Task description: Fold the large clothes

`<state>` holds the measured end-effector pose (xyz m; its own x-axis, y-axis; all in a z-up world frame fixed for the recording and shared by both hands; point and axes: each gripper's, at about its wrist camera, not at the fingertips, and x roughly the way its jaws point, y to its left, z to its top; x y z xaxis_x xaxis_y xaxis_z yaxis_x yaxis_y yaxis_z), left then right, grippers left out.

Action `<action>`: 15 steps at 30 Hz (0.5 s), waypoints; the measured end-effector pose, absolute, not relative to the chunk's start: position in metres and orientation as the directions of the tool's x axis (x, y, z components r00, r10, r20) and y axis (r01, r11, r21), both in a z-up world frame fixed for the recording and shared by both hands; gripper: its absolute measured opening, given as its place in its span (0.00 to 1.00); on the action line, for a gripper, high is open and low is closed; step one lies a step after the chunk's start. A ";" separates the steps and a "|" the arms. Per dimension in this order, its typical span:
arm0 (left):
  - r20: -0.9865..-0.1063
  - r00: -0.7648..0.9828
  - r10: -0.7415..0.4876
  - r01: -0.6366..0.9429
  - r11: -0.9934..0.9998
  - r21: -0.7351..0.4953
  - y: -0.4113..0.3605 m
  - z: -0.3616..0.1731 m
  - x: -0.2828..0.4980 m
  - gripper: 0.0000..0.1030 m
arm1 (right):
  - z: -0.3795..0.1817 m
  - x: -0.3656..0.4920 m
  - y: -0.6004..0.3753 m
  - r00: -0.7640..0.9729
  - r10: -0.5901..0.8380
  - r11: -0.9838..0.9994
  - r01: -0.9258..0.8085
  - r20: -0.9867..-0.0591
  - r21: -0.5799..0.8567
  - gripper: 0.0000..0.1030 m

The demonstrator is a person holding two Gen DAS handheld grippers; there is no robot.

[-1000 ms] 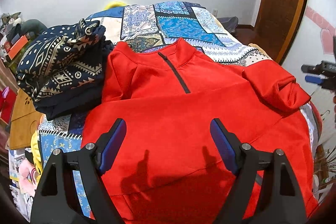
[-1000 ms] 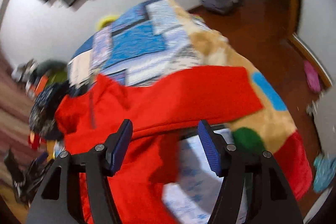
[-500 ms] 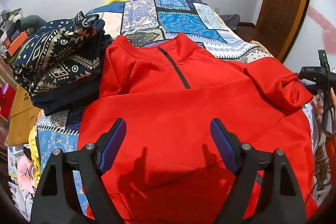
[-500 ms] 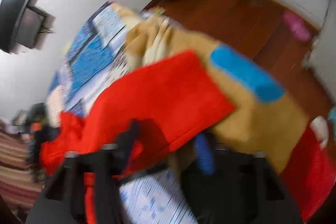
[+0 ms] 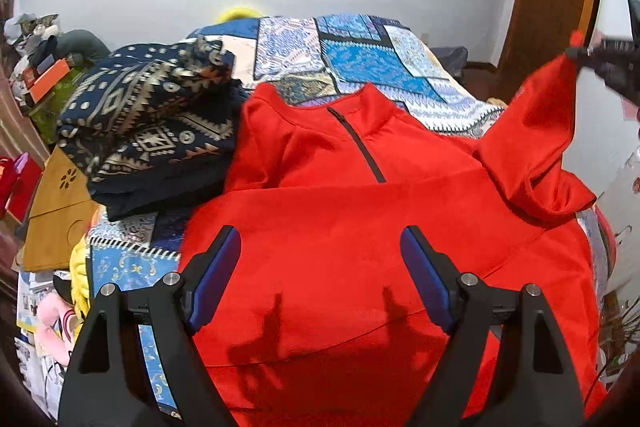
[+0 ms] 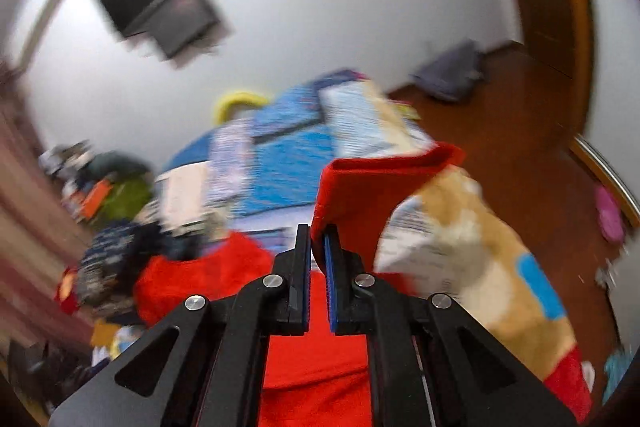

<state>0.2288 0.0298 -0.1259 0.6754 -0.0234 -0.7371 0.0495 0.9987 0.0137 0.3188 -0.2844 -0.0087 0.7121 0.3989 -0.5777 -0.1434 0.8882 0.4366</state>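
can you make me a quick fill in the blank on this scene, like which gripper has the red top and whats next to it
1. The right gripper is shut on the ____ of the red pullover.
2. The left gripper hovers over the pullover with its jaws ____.
3. The pullover's zipper is ____ in colour.
4. The folded patterned blanket lies at the pullover's ____ side in the left wrist view.

Missing words: sleeve; open; black; left
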 end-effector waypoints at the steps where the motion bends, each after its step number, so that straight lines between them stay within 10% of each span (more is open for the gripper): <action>1: -0.731 0.682 -0.021 0.042 0.999 0.011 0.034 -0.123 0.226 0.79 | -0.002 0.318 -0.272 0.706 0.423 0.882 -0.176 -0.568 0.437 0.05; 15: -0.710 0.704 0.032 -0.089 0.995 -0.042 0.111 -0.118 0.185 0.79 | -0.049 0.284 -0.044 0.280 0.656 0.710 -0.544 -0.701 0.447 0.05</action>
